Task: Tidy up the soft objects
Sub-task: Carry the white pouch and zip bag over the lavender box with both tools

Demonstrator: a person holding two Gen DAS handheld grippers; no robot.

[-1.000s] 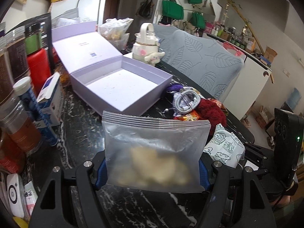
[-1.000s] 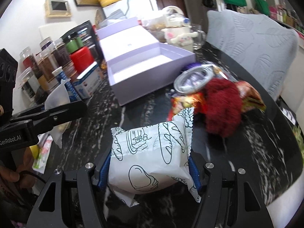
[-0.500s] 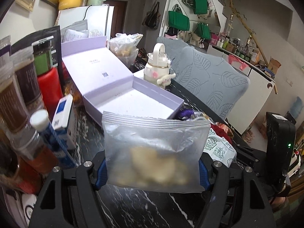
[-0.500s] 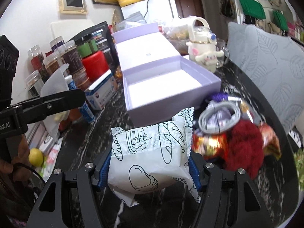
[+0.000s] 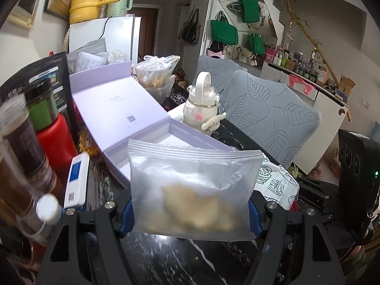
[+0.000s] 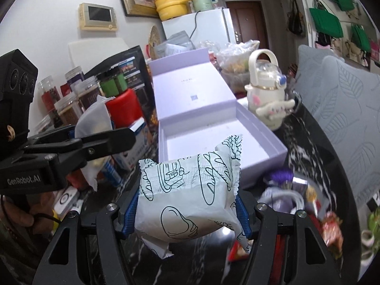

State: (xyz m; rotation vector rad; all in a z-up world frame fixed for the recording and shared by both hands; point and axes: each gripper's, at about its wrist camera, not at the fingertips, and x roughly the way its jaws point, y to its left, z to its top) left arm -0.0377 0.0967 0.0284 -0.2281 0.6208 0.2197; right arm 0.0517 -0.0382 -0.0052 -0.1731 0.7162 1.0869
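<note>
My left gripper [image 5: 190,211] is shut on a frosted zip bag [image 5: 193,187] with pale lumps inside, held above the black marble table. My right gripper [image 6: 186,210] is shut on a white packet printed with bread drawings [image 6: 187,194]. An open lilac box [image 6: 220,140] lies just beyond both, its lid folded back; the same lilac box [image 5: 147,128] sits behind the zip bag in the left wrist view. The left gripper [image 6: 78,142] shows from the side in the right wrist view, and the bread packet [image 5: 277,185] peeks out right of the zip bag.
Jars and a red canister [image 6: 125,104] crowd the left of the table. A white character bottle [image 6: 268,92] stands right of the box. A cable coil, a purple item and snack wrappers [image 6: 292,194] lie at the right. A grey leaf-patterned chair [image 5: 266,114] is beyond the table edge.
Both grippers have risen and moved toward the lilac box, each keeping its packet. The red fuzzy item and the snack pile have slid out toward the lower right of the right wrist view.
</note>
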